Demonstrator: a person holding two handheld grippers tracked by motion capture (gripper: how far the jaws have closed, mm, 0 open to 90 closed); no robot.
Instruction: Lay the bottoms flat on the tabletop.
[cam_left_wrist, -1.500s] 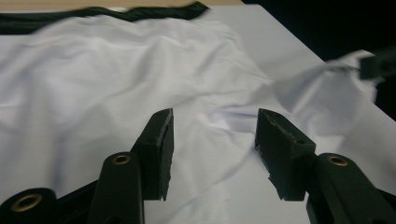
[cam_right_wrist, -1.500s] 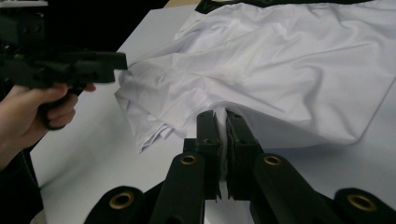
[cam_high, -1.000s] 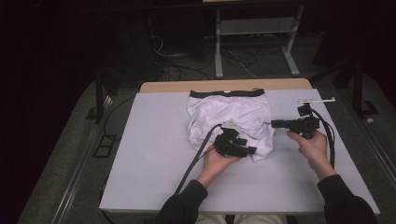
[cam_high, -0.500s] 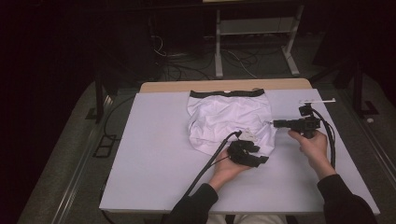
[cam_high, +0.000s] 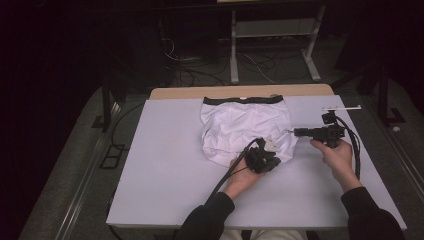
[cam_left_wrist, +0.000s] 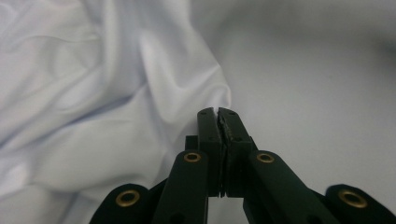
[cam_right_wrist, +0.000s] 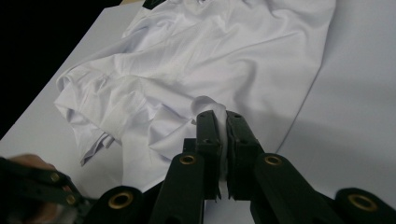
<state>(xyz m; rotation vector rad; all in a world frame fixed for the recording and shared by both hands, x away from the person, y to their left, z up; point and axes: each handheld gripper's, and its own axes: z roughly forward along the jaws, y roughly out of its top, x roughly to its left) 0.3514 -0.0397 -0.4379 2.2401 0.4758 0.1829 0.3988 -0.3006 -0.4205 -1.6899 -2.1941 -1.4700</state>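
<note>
Dark floor and cables surround the white table (cam_high: 165, 170), where the white garment (cam_high: 245, 127) lies crumpled at the middle, between the left gripper (cam_high: 272, 155) at its near hem and the right gripper (cam_high: 296, 132) at its right edge. Seen from the left gripper view, the jaws have just closed and pinch a thin hem edge of the garment (cam_left_wrist: 93, 102). Seen from the right gripper view, the jaws clamp a fold of the garment (cam_right_wrist: 205, 65).

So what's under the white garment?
The garment lies on a white board. The strip of wooden table behind suggests the board sits on it; anything beneath the cloth's folds is covered.

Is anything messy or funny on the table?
Yes: the white garment lies crumpled and wrinkled, not flat, with its near edge bunched. The right gripper pinches a fold of it. The left gripper has just closed at its edge, jaws together.
</note>
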